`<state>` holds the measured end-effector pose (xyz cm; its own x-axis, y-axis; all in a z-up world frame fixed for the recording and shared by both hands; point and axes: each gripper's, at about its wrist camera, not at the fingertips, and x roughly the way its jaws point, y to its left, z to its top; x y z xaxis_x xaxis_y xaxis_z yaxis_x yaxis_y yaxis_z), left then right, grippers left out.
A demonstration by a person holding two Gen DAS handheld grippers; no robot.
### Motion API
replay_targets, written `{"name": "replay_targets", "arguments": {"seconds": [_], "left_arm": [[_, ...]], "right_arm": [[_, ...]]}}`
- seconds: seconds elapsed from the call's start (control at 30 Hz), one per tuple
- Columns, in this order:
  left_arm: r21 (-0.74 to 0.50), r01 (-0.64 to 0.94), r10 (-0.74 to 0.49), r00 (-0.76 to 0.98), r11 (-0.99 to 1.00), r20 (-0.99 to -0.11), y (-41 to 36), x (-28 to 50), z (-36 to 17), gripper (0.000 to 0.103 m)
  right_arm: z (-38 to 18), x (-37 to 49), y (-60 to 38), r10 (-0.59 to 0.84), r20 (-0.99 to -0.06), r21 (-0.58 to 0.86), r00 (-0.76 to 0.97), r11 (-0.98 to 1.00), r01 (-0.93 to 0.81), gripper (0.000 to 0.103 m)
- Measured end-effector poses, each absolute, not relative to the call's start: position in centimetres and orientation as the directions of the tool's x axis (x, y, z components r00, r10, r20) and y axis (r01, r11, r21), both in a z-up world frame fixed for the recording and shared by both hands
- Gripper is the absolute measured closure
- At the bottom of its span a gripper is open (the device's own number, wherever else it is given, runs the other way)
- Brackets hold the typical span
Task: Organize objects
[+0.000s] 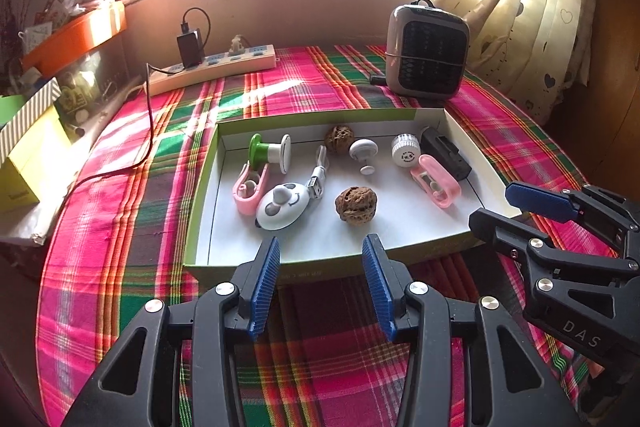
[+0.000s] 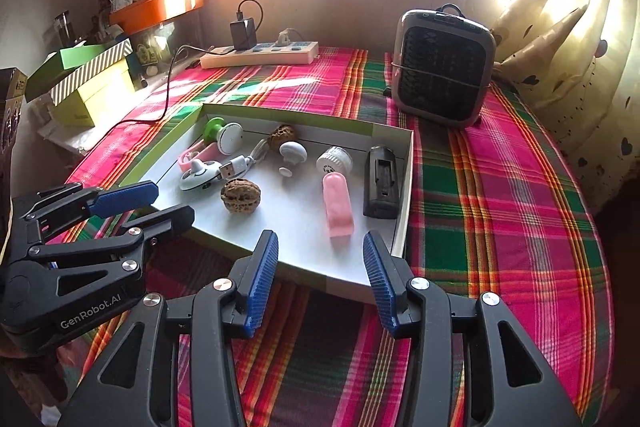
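Note:
A shallow white box with a green rim (image 1: pixel 320 115) (image 2: pixel 407 195) lies on the plaid cloth. Inside are two walnuts (image 1: pixel 355 203) (image 2: pixel 241 195), a pink clip case (image 1: pixel 436 181) (image 2: pixel 338 205), a second pink case (image 1: pixel 250 187), a white oval gadget (image 1: pixel 282 205), a USB cable (image 1: pixel 318 179), a green-and-white knob (image 1: pixel 268 151), a white cap (image 1: pixel 405 150) and a black holder (image 2: pixel 382 187). My left gripper (image 1: pixel 323 247) (image 2: pixel 173 203) hovers open at the box's near edge, holding nothing. My right gripper (image 2: pixel 321 247) (image 1: pixel 500 207) stands open beside the near right corner, also holding nothing.
A grey fan heater (image 1: pixel 428 51) (image 2: pixel 442 71) stands behind the box at the right. A power strip (image 1: pixel 212 67) with a black charger and trailing cable lies at the back left. Stacked boxes (image 2: pixel 92 87) and an orange tray crowd the left edge. A curtain hangs at the right.

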<state>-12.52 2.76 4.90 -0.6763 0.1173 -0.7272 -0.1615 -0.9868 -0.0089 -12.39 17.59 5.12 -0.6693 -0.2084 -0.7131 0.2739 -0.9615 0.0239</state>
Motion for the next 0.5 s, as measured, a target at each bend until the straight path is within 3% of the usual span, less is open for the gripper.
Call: {"name": "replay_targets", "arguments": {"seconds": [0.5], "left_arm": [[-0.035, -0.07, 0.072, -0.648, -0.997, -0.758, 1.0, -9.5, 2.6, 0.061]], "right_arm": [[3.8, -9.1, 17.9, -0.172, -0.729, 0.022, -0.662, -0.973, 0.229, 0.057]]}}
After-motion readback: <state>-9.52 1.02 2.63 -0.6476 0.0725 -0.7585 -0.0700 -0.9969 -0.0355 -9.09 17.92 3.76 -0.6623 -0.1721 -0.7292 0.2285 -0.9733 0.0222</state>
